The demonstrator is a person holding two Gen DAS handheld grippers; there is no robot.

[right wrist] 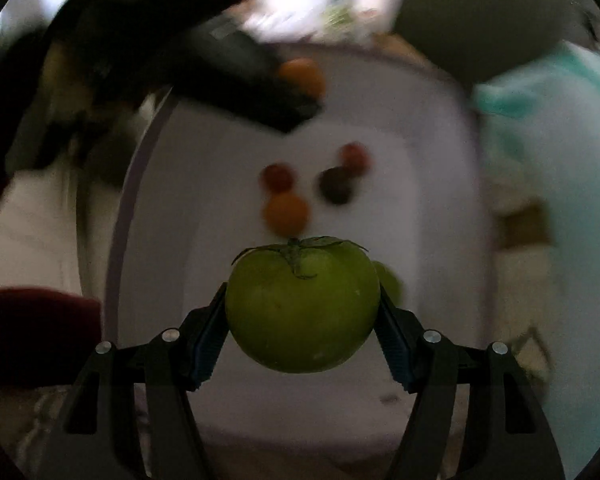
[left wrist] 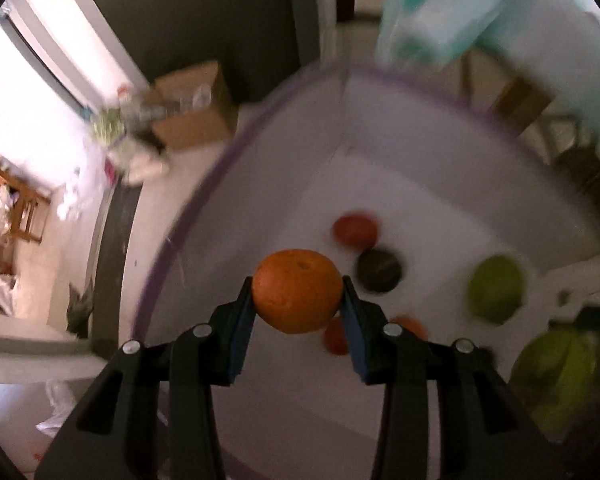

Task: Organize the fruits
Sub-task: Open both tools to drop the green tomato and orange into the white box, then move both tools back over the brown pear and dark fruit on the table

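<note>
My left gripper (left wrist: pixel 298 292) is shut on an orange (left wrist: pixel 297 291), held above a white table (left wrist: pixel 300 400) with a purple rim. Below it lie a red fruit (left wrist: pixel 355 231), a dark round fruit (left wrist: pixel 379 271), a green fruit (left wrist: pixel 496 289) and two orange-red fruits (left wrist: pixel 335 338) partly hidden behind the fingers. My right gripper (right wrist: pixel 302 308) is shut on a green tomato (right wrist: pixel 302 308) with its stalk up. In the right wrist view the left gripper (right wrist: pixel 260 92) reaches in from the upper left with its orange (right wrist: pixel 303 75); a red fruit (right wrist: pixel 277 177), an orange fruit (right wrist: pixel 286 213), a dark fruit (right wrist: pixel 336 186) and another red one (right wrist: pixel 355 157) lie on the table (right wrist: pixel 220 140).
A cardboard box (left wrist: pixel 194 108) and clutter sit on the floor beyond the table's left rim. A teal-and-white cloth (left wrist: pixel 440 12) hangs at the upper right. Another green fruit (left wrist: pixel 556 364) shows at the lower right. A dark red sleeve (right wrist: pixel 36 332) is at the left edge.
</note>
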